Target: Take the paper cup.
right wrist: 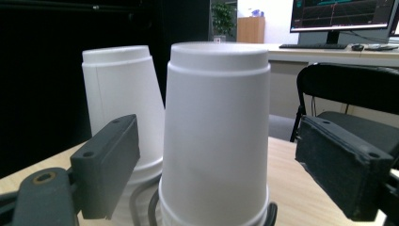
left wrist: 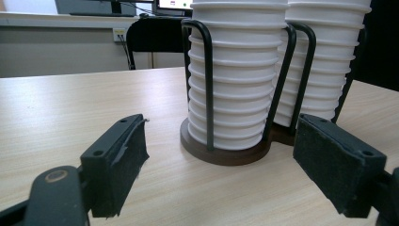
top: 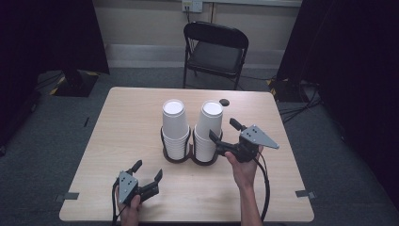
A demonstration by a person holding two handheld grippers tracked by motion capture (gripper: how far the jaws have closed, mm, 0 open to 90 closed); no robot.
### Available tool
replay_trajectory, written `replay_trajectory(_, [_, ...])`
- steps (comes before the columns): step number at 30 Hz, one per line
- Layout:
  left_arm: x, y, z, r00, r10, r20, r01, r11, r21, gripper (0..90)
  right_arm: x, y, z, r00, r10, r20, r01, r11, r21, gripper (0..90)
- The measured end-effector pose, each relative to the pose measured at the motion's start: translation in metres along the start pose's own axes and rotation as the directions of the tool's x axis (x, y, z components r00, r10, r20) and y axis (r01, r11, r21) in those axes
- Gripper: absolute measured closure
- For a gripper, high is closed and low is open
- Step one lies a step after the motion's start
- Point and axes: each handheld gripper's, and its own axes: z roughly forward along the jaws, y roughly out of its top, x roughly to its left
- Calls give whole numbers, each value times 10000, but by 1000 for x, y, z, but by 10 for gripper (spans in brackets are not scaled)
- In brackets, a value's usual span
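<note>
Two stacks of upturned white cups stand in a dark wire holder (top: 178, 157) at the table's middle: a left stack (top: 175, 123) and a right stack (top: 209, 123). My right gripper (top: 222, 130) is open just right of the right stack, at its upper half. In the right gripper view, that stack's top cup (right wrist: 216, 132) stands between the open jaws, untouched, with the other stack (right wrist: 120, 94) behind it. My left gripper (top: 148, 169) rests open near the front edge, empty. In the left gripper view it (left wrist: 221, 165) faces the holder's brown base (left wrist: 221, 154) and both stacks (left wrist: 235, 75).
A black folding chair (top: 214, 47) stands beyond the table's far edge. A small dark disc (top: 224, 101) lies on the table behind the cups. Tape marks sit at the front corners (top: 70, 195). Dark curtains hang at both sides.
</note>
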Motion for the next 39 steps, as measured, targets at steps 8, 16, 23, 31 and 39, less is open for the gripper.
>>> replay_trajectory(8, [0,0,0,10000,11,-10,-11,10000,35,176,0,15,8,9998,-217,-49,216,9995,-220,138])
replay_trajectory(16, [0,0,0,10000,6,-49,-6,10000,45,176,-6,24,26,9985,-38,-544,27,9998,-219,136])
replay_trajectory(23, [0,0,0,10000,19,-24,-19,10000,7,176,-7,25,41,9976,-205,-666,202,9998,-47,137])
replay_trajectory(31, [0,0,0,10000,-9,-29,9,10000,-5,177,-6,15,53,9977,-44,-680,64,9995,297,129])
replay_trajectory(39, [0,0,0,10000,-9,-28,9,10000,-7,176,-12,4,67,9971,225,-727,-157,9955,931,133])
